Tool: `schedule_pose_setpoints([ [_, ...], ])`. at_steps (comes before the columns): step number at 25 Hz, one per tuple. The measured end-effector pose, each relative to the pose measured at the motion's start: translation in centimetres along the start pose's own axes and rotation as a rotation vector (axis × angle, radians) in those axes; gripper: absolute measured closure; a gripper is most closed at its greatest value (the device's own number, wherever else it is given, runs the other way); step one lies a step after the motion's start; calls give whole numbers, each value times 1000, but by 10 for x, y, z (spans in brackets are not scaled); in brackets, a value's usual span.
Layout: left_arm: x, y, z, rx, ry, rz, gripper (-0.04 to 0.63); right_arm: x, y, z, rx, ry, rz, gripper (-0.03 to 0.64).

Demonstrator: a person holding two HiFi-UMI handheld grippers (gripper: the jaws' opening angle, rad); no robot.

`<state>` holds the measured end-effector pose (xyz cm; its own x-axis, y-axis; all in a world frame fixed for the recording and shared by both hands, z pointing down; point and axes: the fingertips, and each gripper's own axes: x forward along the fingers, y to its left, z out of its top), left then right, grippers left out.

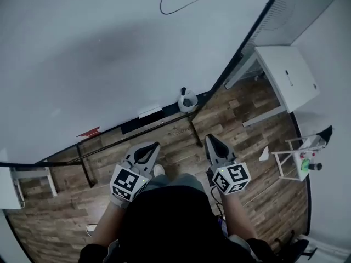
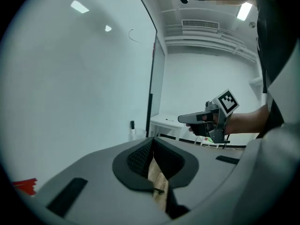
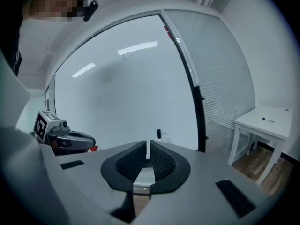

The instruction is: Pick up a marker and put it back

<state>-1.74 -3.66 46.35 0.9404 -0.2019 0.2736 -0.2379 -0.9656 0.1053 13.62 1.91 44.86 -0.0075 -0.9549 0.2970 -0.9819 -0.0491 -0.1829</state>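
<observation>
Head view: a black-capped marker (image 1: 183, 91) stands upright, cap up, in a round white cup (image 1: 189, 102) at the whiteboard's (image 1: 109, 48) bottom edge. It is at one o'clock from the left gripper (image 1: 153, 146) and eleven from the right gripper (image 1: 210, 138), with bare wood floor (image 1: 170, 133) between.
Left gripper view: jaws together, empty.
Right gripper view: jaws closed, empty, marker at twelve o'clock.

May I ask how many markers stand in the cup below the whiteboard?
1: a black marker sticks up from the cup at the whiteboard's lower edge; shorter ones may be hidden inside.
</observation>
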Motion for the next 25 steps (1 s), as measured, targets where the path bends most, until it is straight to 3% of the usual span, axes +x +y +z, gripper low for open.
schedule_pose_setpoints([
  [10,-33,38,1,-139,-9,380,577,104,-17,14,-116,95,188,553],
  [18,-52,19,-20,-227,-9,584,577,161,-41,6,-193,160,230,491],
  [25,-81,5,-36,-290,-10,739,577,200,-40,-7,-259,228,256,483],
])
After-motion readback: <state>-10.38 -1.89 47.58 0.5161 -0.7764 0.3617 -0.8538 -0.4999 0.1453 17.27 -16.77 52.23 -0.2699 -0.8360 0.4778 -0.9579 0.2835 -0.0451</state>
